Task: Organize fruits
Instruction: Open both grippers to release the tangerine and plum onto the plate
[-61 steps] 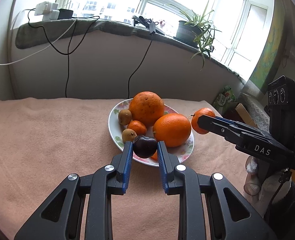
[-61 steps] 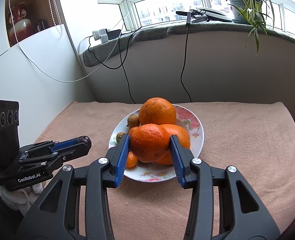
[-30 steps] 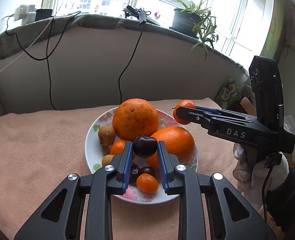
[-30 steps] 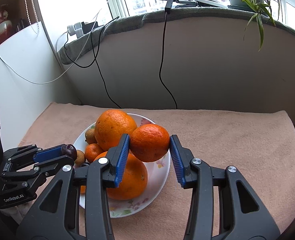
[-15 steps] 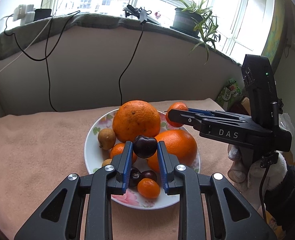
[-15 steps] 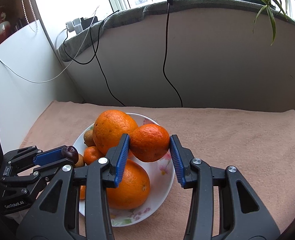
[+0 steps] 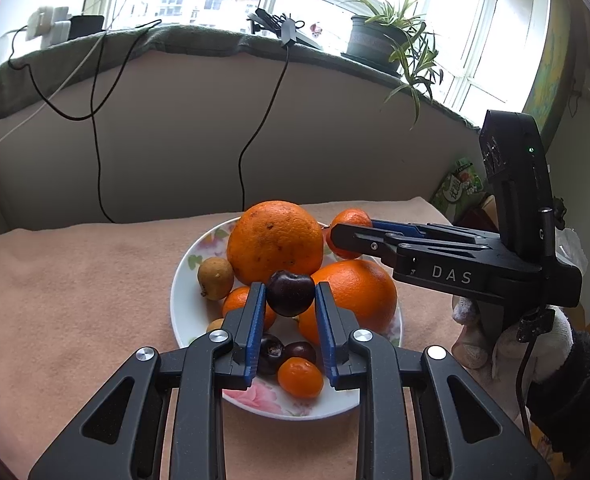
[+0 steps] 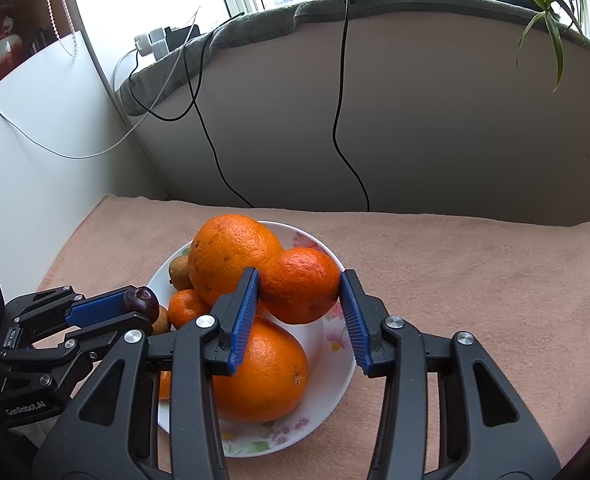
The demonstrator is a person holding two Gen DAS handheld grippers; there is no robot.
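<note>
A white floral plate on the peach cloth holds two big oranges, small mandarins, brown kiwis and dark cherries. My left gripper is shut on a dark cherry and holds it above the plate's front. My right gripper is shut on a mandarin above the plate's right side, next to the far big orange. The right gripper also shows in the left wrist view, and the left one in the right wrist view.
The peach cloth covers the table up to a grey wall with hanging black cables. A potted plant stands on the sill. A green packet lies off the table's right edge.
Both grippers have moved in over the plate with their fruits still held. The right gripper's mandarin has come down closer beside the far big orange.
</note>
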